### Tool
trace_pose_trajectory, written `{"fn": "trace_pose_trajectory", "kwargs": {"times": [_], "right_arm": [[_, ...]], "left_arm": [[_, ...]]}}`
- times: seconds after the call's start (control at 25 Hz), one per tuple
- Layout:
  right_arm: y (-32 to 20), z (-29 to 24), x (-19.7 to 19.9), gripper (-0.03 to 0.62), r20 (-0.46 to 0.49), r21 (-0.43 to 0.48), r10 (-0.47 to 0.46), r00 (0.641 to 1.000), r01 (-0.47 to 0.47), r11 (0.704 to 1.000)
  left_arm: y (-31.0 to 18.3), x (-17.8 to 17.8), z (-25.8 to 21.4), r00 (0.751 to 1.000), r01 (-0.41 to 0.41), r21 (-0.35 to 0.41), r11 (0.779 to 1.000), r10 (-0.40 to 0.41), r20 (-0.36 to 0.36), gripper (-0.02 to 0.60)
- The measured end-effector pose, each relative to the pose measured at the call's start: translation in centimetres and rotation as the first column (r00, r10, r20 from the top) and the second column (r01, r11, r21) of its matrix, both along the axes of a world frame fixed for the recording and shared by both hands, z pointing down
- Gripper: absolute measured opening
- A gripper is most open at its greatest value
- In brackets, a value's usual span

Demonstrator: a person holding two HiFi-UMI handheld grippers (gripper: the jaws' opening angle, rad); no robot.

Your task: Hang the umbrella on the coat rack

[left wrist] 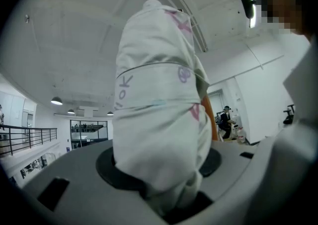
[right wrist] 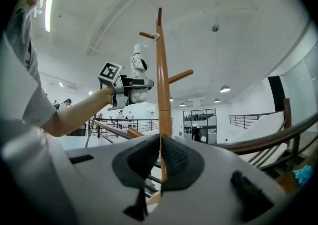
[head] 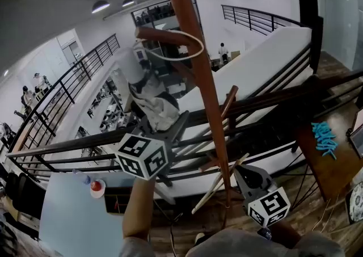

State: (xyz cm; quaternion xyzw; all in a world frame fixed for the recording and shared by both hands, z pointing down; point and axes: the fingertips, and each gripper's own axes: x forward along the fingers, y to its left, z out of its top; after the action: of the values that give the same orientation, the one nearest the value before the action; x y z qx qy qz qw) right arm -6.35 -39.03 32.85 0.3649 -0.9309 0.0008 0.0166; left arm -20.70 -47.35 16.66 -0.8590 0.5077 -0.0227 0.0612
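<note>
White umbrella [head: 150, 94] clamped in L gripper [head: 170, 124]; lower slow, seat loop [head: 193, 55] on peg [head: 153, 34] at 12 o'clock; R gripper [head: 243, 175] closed, empty.

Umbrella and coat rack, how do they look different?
The umbrella is white cloth, folded up; the coat rack is brown wood. The umbrella is clamped in the left hand-held gripper; the coat rack stands on the floor. Both are upright.
</note>
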Motion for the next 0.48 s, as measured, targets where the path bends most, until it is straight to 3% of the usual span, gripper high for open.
{"fn": "trace_pose_trajectory", "kwargs": {"times": [0.48], "right_arm": [[2.0, 1.7, 0.2, 0.025, 0.003, -0.040, -0.013, 1.000, 0.013, 0.999]], "left_arm": [[0.8, -0.1, 7.7, 0.990, 0.092, -0.028, 0.995, -0.088, 0.114, 0.244]]}}
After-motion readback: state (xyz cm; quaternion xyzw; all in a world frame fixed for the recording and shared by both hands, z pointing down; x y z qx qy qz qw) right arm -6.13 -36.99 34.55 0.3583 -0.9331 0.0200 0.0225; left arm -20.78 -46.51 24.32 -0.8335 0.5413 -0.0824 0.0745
